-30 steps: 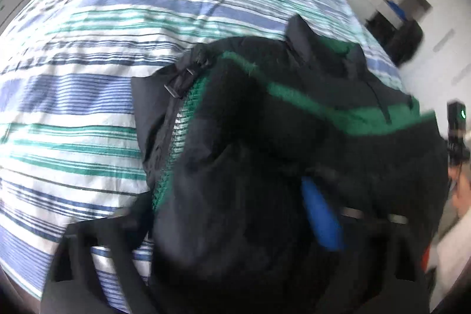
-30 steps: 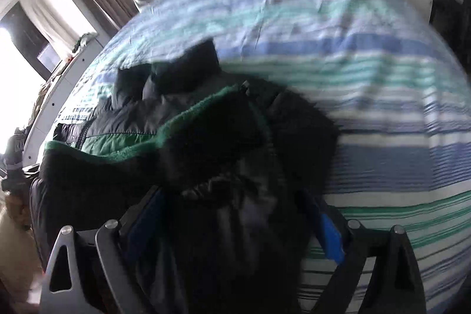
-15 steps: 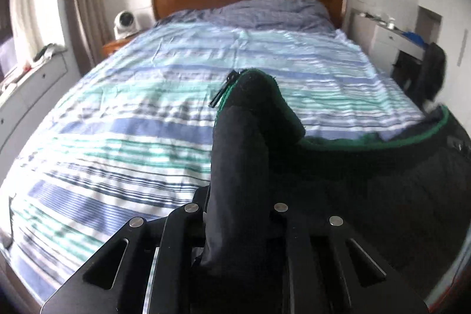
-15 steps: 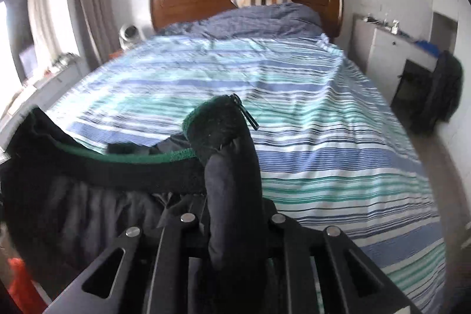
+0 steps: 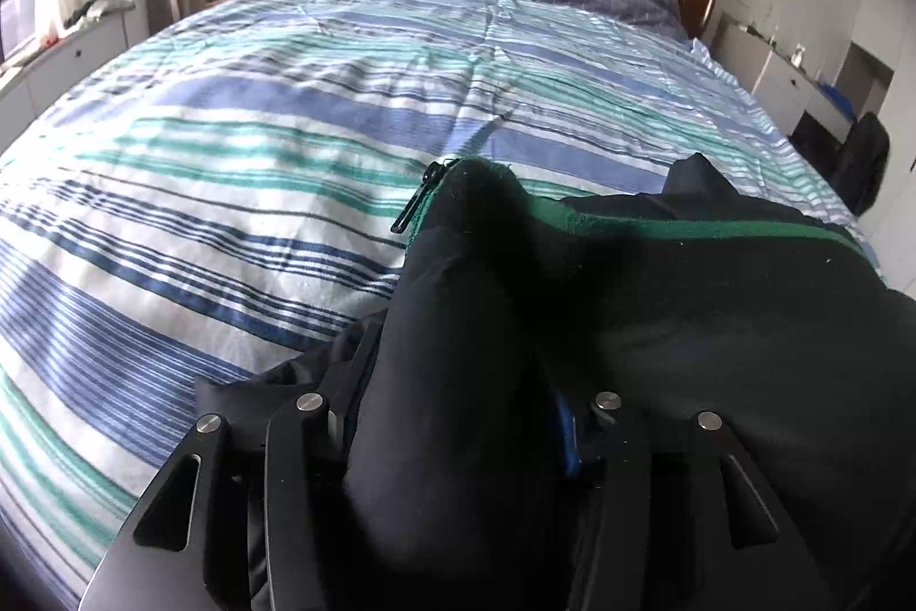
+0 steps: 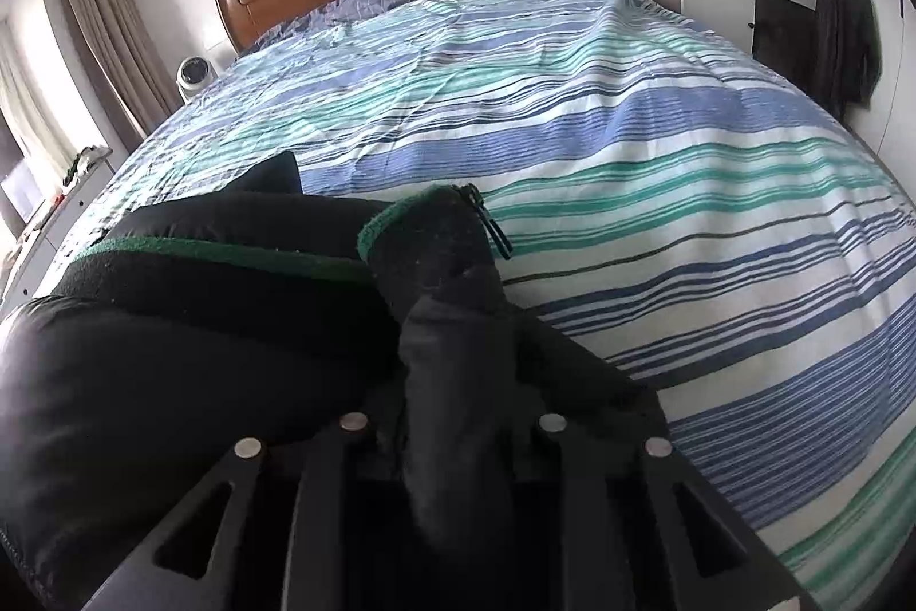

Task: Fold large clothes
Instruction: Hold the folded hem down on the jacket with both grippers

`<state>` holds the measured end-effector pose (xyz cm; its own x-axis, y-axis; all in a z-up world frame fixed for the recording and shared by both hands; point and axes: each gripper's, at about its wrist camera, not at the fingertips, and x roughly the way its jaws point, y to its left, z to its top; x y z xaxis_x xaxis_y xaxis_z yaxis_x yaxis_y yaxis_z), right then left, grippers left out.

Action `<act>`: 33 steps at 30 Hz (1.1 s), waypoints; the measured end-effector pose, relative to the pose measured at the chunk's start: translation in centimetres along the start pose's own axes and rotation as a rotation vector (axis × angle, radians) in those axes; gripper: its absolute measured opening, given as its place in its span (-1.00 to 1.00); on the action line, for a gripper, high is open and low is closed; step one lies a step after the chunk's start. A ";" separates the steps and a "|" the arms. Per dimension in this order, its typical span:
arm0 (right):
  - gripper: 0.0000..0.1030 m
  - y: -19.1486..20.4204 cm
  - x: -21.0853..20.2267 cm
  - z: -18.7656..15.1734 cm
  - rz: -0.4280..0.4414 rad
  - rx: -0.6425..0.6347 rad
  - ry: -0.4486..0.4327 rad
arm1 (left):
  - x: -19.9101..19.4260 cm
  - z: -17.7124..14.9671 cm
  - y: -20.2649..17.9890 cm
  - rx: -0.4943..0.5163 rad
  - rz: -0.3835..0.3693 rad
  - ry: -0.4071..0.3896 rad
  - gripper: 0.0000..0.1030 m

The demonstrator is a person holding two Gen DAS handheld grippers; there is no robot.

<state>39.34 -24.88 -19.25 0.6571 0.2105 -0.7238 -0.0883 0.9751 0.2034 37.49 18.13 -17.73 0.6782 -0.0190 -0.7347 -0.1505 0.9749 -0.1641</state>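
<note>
One black jacket (image 5: 658,324) with green trim lies at the near end of one striped bed (image 5: 286,153). Two hand-held grippers hold it. The left hand-held gripper (image 5: 458,416), jaws just opening, stands partly open around a thick fold. The right hand-held gripper (image 6: 452,416) is nearly closed, pinching another fold.

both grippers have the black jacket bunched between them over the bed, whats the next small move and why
Probably lower both hands and lay the black jacket flat on the striped bedcover. The left gripper, whose jaws have just been opening, and the right gripper each have a fold of it between their fingers, with its green-trimmed edge stretched between them and open bed ahead.
</note>
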 end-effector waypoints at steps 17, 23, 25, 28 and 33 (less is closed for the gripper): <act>-0.56 -0.5 1.1 0.0 0.012 0.012 -0.022 | 0.9 -0.1 0.6 -0.069 -0.082 0.009 0.03; -0.55 -0.6 1.0 -0.1 0.020 0.020 -0.029 | 1.1 -0.1 0.8 -0.077 -0.090 0.010 0.04; -0.56 -0.7 1.0 -0.1 0.021 0.021 -0.030 | 1.1 -0.1 0.8 -0.078 -0.093 0.010 0.04; -0.56 -0.7 1.0 -0.1 0.023 0.022 -0.031 | 1.2 -0.2 0.8 -0.080 -0.095 0.011 0.04; -0.56 -0.8 1.1 -0.2 0.029 0.027 -0.034 | 1.3 -0.2 1.0 -0.088 -0.104 0.008 0.05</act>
<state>39.98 -25.45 -20.32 0.6796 0.2355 -0.6947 -0.0877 0.9663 0.2418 38.07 19.06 -18.92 0.6873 -0.1207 -0.7163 -0.1424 0.9445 -0.2959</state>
